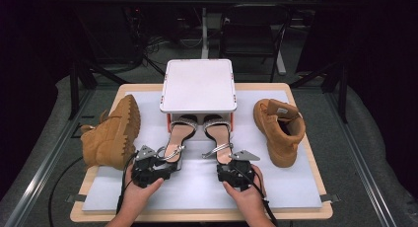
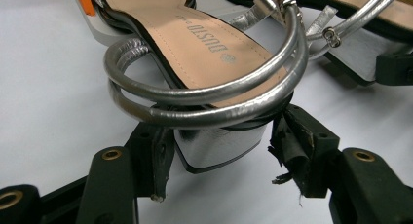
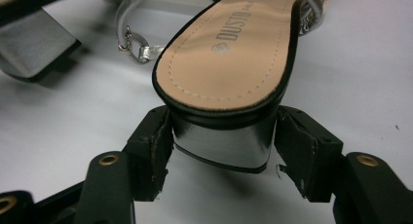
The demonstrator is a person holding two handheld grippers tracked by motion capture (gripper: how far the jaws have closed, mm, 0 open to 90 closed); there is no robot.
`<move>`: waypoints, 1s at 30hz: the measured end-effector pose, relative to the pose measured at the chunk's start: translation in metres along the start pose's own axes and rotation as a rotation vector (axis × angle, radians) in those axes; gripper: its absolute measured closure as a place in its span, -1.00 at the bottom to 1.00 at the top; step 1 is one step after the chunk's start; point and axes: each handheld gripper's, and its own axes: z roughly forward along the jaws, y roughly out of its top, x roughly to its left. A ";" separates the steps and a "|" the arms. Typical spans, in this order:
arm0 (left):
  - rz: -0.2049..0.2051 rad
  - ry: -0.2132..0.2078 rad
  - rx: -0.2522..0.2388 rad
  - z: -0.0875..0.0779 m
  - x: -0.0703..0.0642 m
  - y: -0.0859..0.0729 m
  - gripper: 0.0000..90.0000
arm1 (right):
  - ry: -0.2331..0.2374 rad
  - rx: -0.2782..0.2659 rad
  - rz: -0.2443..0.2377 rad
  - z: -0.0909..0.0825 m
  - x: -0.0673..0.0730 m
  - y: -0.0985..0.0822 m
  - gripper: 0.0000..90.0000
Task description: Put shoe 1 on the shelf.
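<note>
Nearest the person, both hands rest on the white mat (image 1: 197, 187), each with a gripper at a sandal heel. Left gripper (image 2: 219, 185): jaws wide, block heel of the left sandal (image 2: 214, 63) sits between the pads, a gap shows on the right pad side, so not clamped as far as I can tell. Right gripper (image 3: 221, 156): jaws wide too, straddling the chrome heel of the right sandal (image 3: 234, 63), pads at or just off its sides, cannot tell if they press. Heels likely chosen as the firm part to grab. Both sandals lie side by side, toes tucked under the white box (image 1: 198, 86) on its orange legs, probably being slid in or out as a pair. Further out, one tan boot (image 1: 112, 135) lies on its side at left, another tan boot (image 1: 278, 131) at right, well apart from the sandals.
</note>
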 end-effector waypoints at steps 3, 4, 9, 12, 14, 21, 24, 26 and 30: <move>-0.005 0.005 -0.001 0.000 -0.001 0.001 -0.06 | 0.007 -0.004 0.017 -0.001 -0.001 0.003 -0.13; -0.007 0.003 -0.009 0.000 -0.001 0.002 -0.06 | 0.006 -0.002 0.020 -0.001 -0.001 0.003 -0.13; -0.022 0.003 -0.015 -0.001 -0.001 0.006 -0.06 | 0.008 -0.007 0.020 -0.002 -0.002 0.005 -0.12; -0.019 0.009 -0.008 0.000 -0.002 0.008 -0.06 | 0.009 -0.017 0.023 -0.003 -0.002 0.007 -0.12; -0.022 0.009 -0.014 0.001 -0.003 0.008 -0.06 | 0.008 -0.016 0.016 -0.004 -0.002 0.008 -0.12; -0.028 0.017 -0.031 0.003 -0.003 0.013 -0.05 | -0.001 -0.031 0.007 -0.003 0.000 0.012 -0.12; -0.026 0.021 -0.040 0.003 -0.003 0.015 -0.05 | -0.001 -0.040 0.011 -0.003 0.001 0.014 -0.12; -0.013 0.026 -0.048 0.003 -0.003 0.015 -0.04 | 0.000 -0.040 0.009 -0.003 0.000 0.015 -0.12; -0.002 0.032 -0.064 0.004 -0.002 0.015 -0.04 | -0.005 -0.047 0.001 -0.003 0.001 0.015 -0.12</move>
